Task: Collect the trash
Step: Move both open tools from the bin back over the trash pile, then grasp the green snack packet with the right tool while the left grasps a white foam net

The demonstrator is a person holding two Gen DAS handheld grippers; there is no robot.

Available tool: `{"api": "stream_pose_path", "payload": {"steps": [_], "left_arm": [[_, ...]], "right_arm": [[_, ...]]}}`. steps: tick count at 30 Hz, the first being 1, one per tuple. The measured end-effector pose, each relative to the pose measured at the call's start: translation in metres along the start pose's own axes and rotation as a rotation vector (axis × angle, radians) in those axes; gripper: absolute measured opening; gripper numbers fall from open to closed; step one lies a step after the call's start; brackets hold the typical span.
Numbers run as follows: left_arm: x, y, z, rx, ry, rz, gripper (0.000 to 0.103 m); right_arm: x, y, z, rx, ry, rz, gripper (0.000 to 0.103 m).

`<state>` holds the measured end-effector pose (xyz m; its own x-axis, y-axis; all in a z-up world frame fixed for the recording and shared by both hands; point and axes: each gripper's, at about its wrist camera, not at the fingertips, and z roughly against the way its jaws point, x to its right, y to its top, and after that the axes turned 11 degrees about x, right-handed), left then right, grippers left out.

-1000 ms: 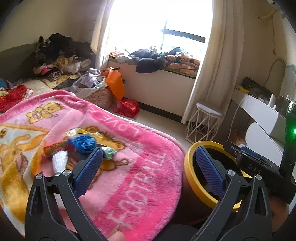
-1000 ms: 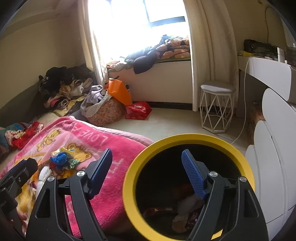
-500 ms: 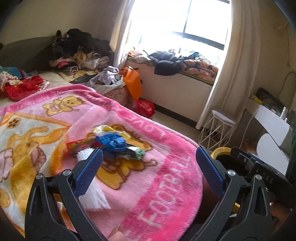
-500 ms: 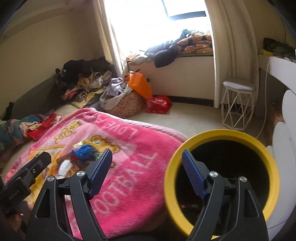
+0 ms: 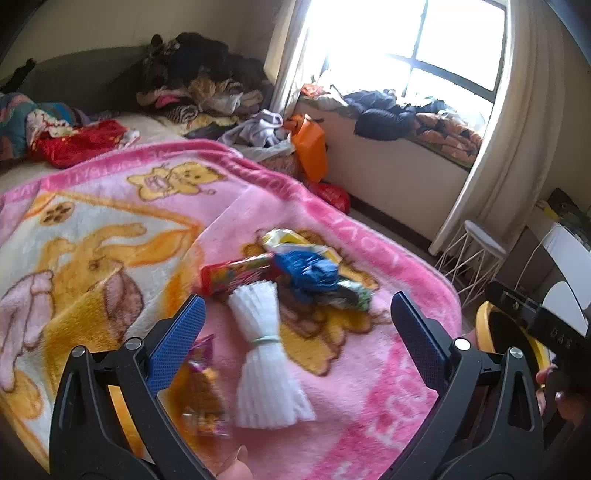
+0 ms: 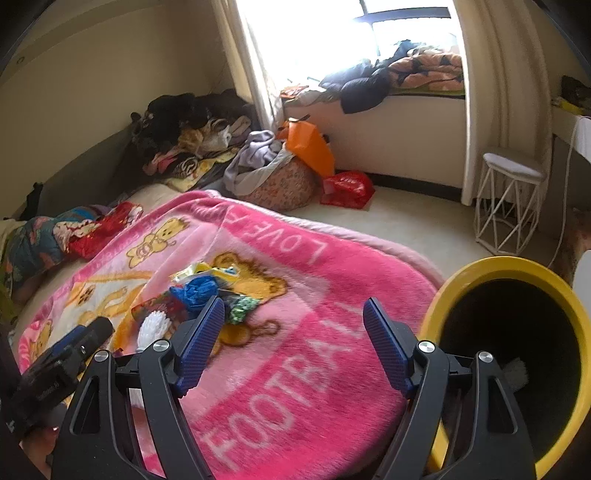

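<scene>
The left gripper (image 5: 295, 325) hangs with jaws apart over the trash pile (image 5: 291, 273) near the pink blanket's (image 5: 388, 387) foot edge — probably to frame the white foam net (image 5: 264, 350). The right gripper (image 6: 293, 332), also apart and empty, waits beside the yellow-rimmed bin (image 6: 517, 325) on the floor.

Both cams look forward past their own jaws across the pink blanket (image 5: 369, 369) toward the window (image 6: 332, 29), left one hanging close over the trash pile (image 5: 295, 273), right one further back beside the yellow bin (image 6: 517, 266).
</scene>
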<state>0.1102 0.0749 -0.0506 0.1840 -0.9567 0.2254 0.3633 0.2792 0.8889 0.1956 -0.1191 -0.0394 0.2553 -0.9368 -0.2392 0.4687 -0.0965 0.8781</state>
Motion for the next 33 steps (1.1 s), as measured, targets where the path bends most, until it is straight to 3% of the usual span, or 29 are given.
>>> {"api": "stream_pose_path", "payload": {"steps": [6,21,29,33], "left_arm": [[-0.012,-0.005,-0.005,-0.049,-0.031,-0.006,0.082],[-0.015,-0.032,-0.021,-0.181,-0.072,0.028,0.052],[-0.014,-0.051,-0.031,-0.254,-0.067,0.031,0.05],[-0.009,-0.057,-0.034,-0.268,-0.071,0.018,0.048]], "right_arm": [[-0.019,-0.001,-0.029,-0.038,0.035,0.022,0.074],[-0.047,-0.028,-0.102,-0.187,0.104,0.072,0.058],[-0.053,-0.039,-0.13,-0.231,0.123,0.061,0.056],[-0.048,-0.045,-0.141,-0.256,0.131,0.005,0.044]]}}
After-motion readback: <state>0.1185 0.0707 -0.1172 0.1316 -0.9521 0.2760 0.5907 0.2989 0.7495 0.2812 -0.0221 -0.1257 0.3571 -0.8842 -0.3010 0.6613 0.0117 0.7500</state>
